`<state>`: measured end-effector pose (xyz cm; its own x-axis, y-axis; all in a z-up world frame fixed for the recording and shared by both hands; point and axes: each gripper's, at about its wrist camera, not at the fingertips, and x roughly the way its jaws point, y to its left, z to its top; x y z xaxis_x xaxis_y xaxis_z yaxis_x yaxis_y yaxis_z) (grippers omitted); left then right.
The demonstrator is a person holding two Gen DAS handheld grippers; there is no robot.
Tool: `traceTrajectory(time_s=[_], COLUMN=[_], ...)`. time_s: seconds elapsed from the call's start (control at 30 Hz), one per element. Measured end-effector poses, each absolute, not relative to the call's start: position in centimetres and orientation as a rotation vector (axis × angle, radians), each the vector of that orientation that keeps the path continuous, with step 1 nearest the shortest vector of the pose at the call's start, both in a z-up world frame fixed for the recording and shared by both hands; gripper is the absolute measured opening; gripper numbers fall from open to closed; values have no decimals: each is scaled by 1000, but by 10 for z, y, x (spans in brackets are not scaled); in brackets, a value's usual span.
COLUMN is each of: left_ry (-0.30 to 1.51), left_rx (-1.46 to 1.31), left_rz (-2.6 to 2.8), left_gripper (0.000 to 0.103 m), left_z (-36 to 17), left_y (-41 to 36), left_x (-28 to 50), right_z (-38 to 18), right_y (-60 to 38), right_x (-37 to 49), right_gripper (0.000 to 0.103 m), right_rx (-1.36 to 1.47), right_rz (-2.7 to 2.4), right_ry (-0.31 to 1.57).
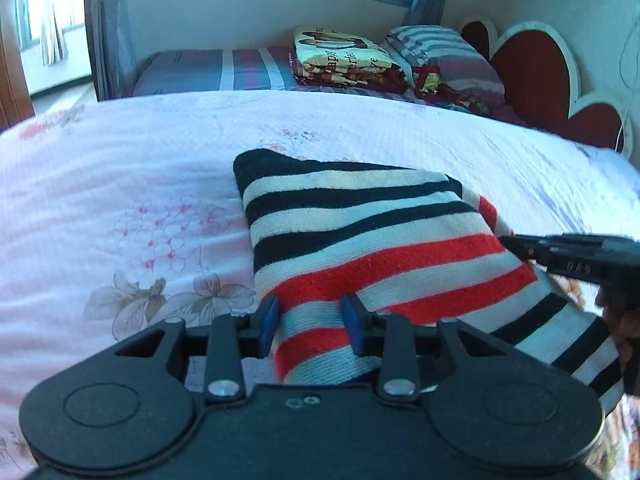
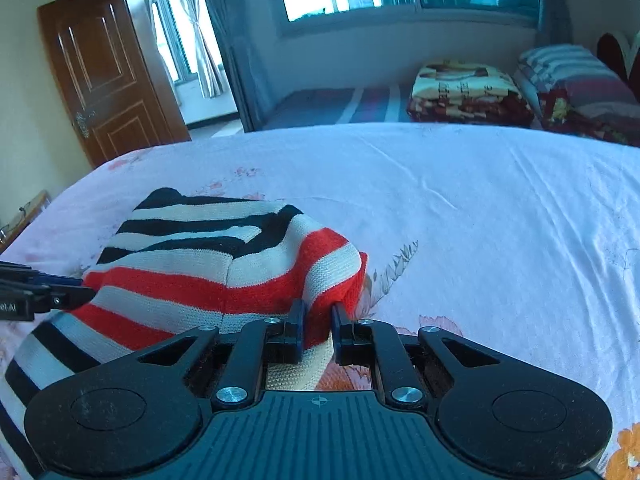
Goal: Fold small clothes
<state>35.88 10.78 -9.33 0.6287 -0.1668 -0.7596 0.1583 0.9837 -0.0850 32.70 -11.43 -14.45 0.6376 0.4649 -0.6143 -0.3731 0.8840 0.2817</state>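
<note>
A small knit sweater with black, white and red stripes lies partly folded on the floral bedsheet. My left gripper is shut on its near left edge, with a fold of red and white knit between the blue pads. My right gripper is shut on the sweater's near right edge and holds it lifted a little off the sheet. Each gripper shows in the other's view, the right one at the sweater's right side, the left one at its left side.
The pale floral bed stretches far ahead and to the right. Beyond it a second bed carries a folded printed blanket and striped pillows. A red heart-shaped headboard stands at the right, a wooden door at the left.
</note>
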Motion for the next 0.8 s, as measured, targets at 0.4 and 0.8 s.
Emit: traceTrajectory(time_s=[0.4, 0.8], left_ry=[784, 774], left_rx=[-159, -62], left_rz=[-161, -135], left_gripper=[39, 40], left_z=[-80, -69], left_y=[136, 118], left_x=[272, 240], right_z=[-99, -99], right_y=[-103, -89], right_x=[214, 182], right_gripper=[11, 11], right_rx=[-87, -162], right_rz=[642, 547], right_ry=[715, 679])
